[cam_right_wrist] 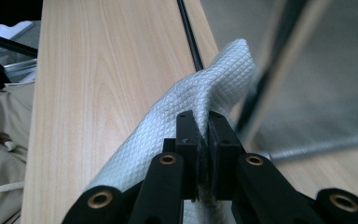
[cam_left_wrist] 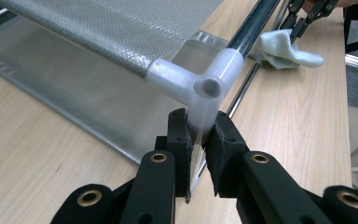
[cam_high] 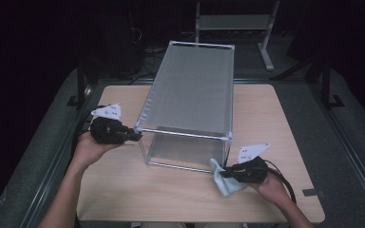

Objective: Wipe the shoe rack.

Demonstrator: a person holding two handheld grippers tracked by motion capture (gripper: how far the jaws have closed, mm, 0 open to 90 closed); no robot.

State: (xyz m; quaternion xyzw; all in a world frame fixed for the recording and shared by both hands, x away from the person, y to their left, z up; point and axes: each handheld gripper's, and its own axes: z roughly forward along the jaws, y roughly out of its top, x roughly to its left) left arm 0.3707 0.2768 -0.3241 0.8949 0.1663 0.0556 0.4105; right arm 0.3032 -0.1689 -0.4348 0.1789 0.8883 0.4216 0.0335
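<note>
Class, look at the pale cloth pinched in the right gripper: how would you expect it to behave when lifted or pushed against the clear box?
The cloth probably flops: it folds and sags out of the right gripper. It looks light, since a thin pinch holds it. Its waffle weave likely grips rather than slips, so pushed against the box it would bunch up, not slide.

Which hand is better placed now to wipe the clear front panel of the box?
The right: the right gripper holds the cloth beside the panel. The left gripper clamps the corner joint, steadying the box.
</note>
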